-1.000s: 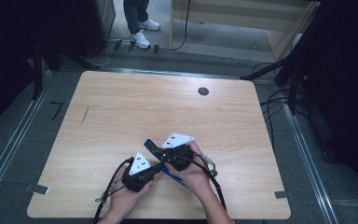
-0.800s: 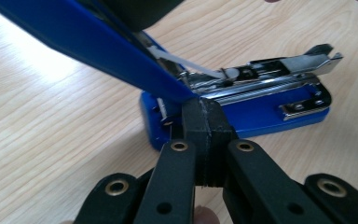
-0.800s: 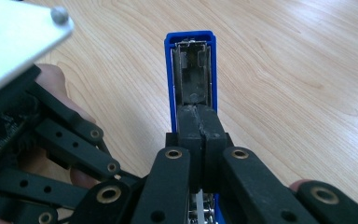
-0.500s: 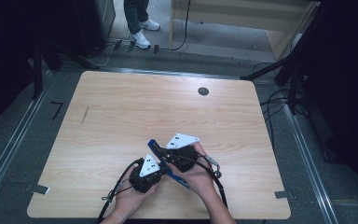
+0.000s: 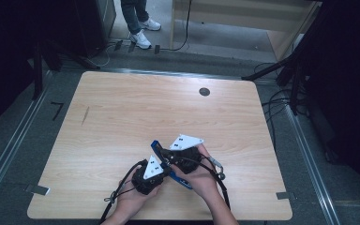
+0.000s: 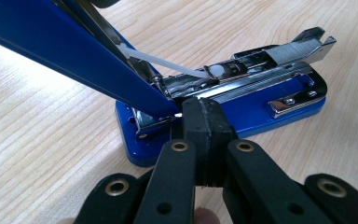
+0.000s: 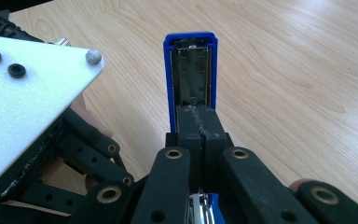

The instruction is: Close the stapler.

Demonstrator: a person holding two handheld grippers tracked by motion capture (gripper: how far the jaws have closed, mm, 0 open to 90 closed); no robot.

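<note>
A blue stapler point(image 6: 279, 114) lies on the wooden table point(image 5: 136, 108) near its front edge, with its blue lid point(image 6: 74, 51) swung up and the steel staple channel point(image 6: 261, 65) bared. My left gripper point(image 6: 203, 109) is shut, and its tips press against the stapler's rear by the hinge. My right gripper point(image 7: 199, 114) is also shut, its tips resting on the metal inside of the raised lid point(image 7: 191, 60). In the high view both grippers, left point(image 5: 163, 165) and right point(image 5: 166, 157), meet at the stapler point(image 5: 155, 145). The left gripper's white plate point(image 7: 23, 102) sits close beside the right one.
A round black grommet point(image 5: 204, 92) is set in the table's far side. Beyond the far edge stand a person's legs in white shoes point(image 5: 140, 33) and a wooden cabinet point(image 5: 243, 18). Cables point(image 5: 281, 103) lie on the floor at the right.
My left gripper has moved right, up against the stapler and close to the right gripper. The lid stays raised on the right gripper.
</note>
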